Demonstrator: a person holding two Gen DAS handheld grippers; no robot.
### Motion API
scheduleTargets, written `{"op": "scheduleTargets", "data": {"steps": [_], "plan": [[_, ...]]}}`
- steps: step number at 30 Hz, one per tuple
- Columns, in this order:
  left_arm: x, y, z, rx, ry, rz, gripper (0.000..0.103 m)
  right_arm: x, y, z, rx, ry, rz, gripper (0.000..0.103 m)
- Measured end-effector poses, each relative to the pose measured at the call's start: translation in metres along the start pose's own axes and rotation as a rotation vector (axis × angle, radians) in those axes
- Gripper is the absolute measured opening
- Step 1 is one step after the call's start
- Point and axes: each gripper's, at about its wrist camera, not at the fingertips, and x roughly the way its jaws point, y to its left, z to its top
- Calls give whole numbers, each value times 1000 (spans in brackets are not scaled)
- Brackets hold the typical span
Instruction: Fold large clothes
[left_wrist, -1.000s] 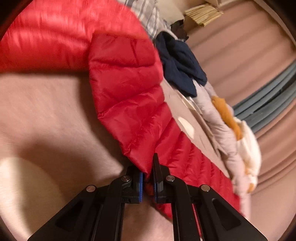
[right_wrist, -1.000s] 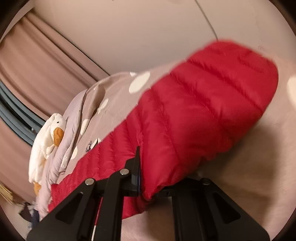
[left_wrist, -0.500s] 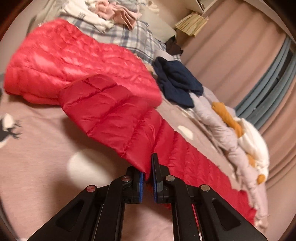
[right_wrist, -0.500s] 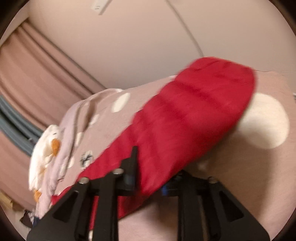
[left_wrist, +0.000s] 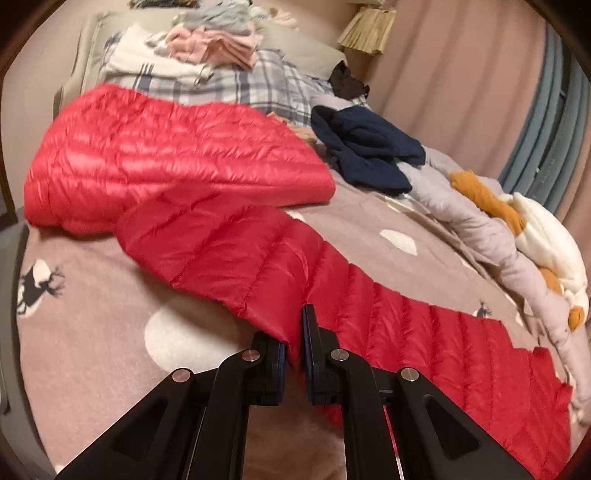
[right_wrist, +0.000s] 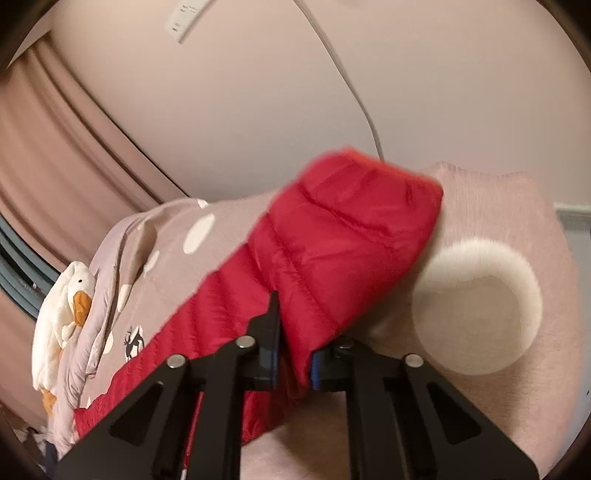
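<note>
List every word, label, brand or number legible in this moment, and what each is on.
None can be read.
Wall plate in the right wrist view: dark marks on it, too small and blurred to tell if they are text.
Red down jacket, clamped by both grippers: no label or logo in view.
Bedspread: only deer figures and white dots, no lettering.

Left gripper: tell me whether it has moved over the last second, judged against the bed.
Yes. The left gripper, shut on the red down jacket, has pulled back from the bed's head: the plaid bedding and the polka-dot blanket have come into view.
</note>
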Motion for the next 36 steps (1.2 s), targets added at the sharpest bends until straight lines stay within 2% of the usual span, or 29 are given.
{"op": "scheduleTargets", "data": {"steps": [2,6,10,13,16,20,24,28,30,33,36], "plan": [[-3,1,2,-14,-8,-21,8,-16,22,5,-77,-53,-1,10],[-12,5,3,-19,-27,-37,8,-52,79,9,-190,-121,119,9],[-17,12,6,-50,-15,-67,8,-90,155,-11,-379,-167,228,9],[-22,19,8,-85,-11,-88,8,-125,212,-44,-494,-154,343,9],[-25,25,9,-103,-11,-110,8,-154,252,-80,-596,-154,417,9],[-20,33,9,-133,28,-132,8,-177,309,-142,-685,-41,540,9],[-16,40,8,-157,54,-155,8,-190,338,-203,-771,41,582,9],[-21,37,9,-152,38,-158,8,-194,342,-234,-795,140,628,10],[-22,36,10,-146,34,-162,8,-194,348,-249,-842,174,619,13],[-24,32,10,-115,31,-146,8,-196,344,-256,-891,214,611,16],[-25,31,11,-123,31,-155,8,-195,339,-242,-842,233,618,24]]}}
